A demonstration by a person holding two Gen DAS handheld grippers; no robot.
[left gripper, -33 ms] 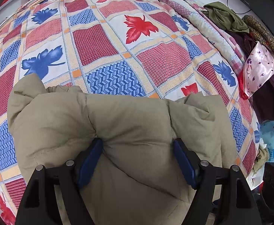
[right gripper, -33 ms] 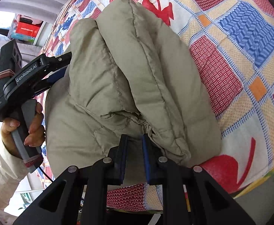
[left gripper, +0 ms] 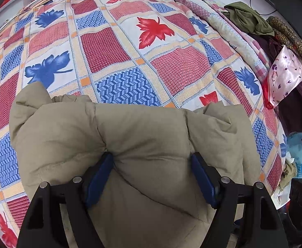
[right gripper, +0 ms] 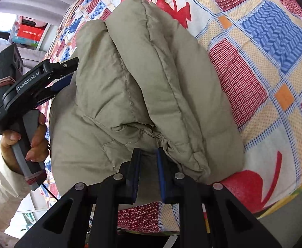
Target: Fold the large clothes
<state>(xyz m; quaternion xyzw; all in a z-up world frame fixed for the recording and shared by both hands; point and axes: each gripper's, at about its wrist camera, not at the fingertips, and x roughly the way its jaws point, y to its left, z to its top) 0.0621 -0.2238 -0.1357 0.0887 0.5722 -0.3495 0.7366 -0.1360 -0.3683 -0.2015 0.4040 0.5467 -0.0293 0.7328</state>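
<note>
Now, both grippers (2) clamped on khaki puffer jacket (left gripper: pixel 142 136), patchwork bedspread (left gripper: pixel 113 53) beneath

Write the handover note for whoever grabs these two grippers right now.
Left gripper: jaws wide, pads pressed into a thick bunch of the khaki padded jacket; treat it as a grip.
Right gripper: nearly closed, pinching a thin edge of the same jacket near the bed's front edge.
Jacket lies on the patterned bedspread, already doubled into a bulky bundle, layers stacked.
Left to do: finish the fold, flatten it, release both grippers.
Other clothes are heaped at the far right of the bed, untouched.
</note>
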